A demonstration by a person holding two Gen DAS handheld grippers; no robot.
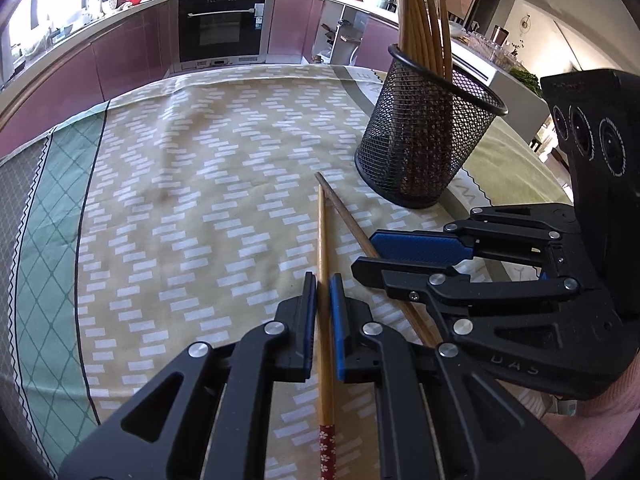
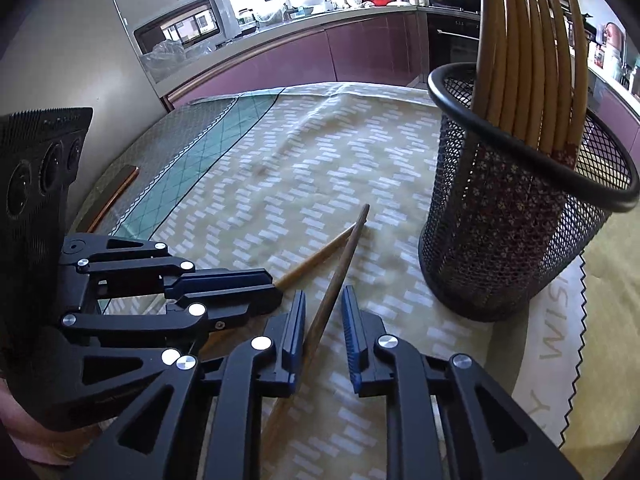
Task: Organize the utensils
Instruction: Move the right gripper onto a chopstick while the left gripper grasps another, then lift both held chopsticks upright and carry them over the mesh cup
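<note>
Two chopsticks lie on the tablecloth, crossing near their tips. The light bamboo chopstick (image 1: pixel 322 248) with a red patterned end runs between the jaws of my left gripper (image 1: pixel 323 280), which are nearly closed around it. The darker brown chopstick (image 2: pixel 340 272) runs between the jaws of my right gripper (image 2: pixel 323 300), which are open with a gap on its right side. A black mesh holder (image 1: pixel 424 136) with several bamboo chopsticks (image 1: pixel 420 16) stands just beyond; it also shows in the right wrist view (image 2: pixel 516 216).
A beige patterned tablecloth (image 1: pixel 192 184) with a green border covers the table. A flat dark object with a copper edge (image 2: pixel 114 192) lies at the table's left edge. Kitchen counters and an oven (image 1: pixel 222 26) stand behind.
</note>
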